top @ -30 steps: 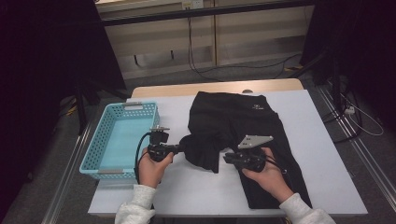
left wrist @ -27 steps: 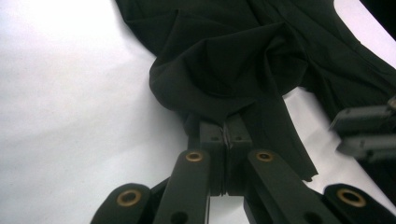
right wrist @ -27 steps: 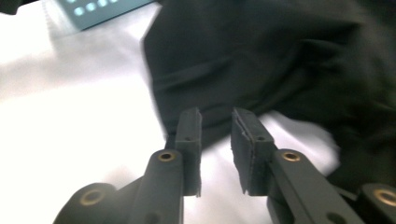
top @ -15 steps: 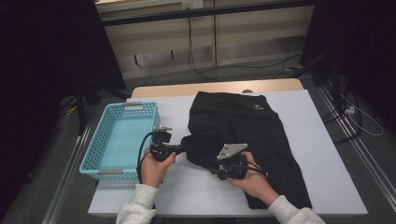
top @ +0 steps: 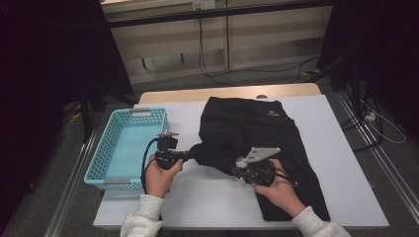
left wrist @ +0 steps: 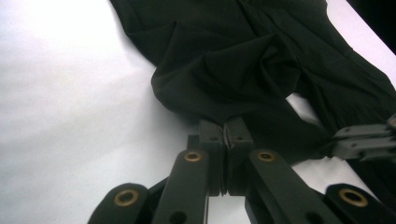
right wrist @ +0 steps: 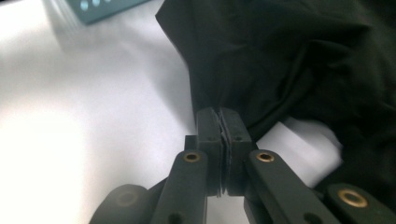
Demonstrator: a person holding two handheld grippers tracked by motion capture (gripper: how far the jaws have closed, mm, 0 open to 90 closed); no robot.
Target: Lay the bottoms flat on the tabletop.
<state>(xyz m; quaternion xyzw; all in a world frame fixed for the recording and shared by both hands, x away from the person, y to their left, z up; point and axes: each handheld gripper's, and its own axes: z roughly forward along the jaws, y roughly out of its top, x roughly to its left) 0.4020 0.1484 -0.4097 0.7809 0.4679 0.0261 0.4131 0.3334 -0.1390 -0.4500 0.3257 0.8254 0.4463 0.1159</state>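
left hand-held gripper (left wrist: 224, 135) clamped on a fold of the black trousers (top: 257, 133); right hand-held gripper (right wrist: 219, 126) likewise clamped on the fabric. trousers lie centre-right on the white tabletop (top: 207, 197), blue basket (top: 106, 165) at 9 o'clock.

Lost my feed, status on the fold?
Left gripper and right gripper both shut on trousers. One leg lifted, doubled over mid-table. Basket to the left, nothing in the way.

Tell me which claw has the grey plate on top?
The right claw, pinching the black garment near the table's middle. A grey three-cornered plate sits on it. The left claw, beside the blue basket, carries a small dark block instead.
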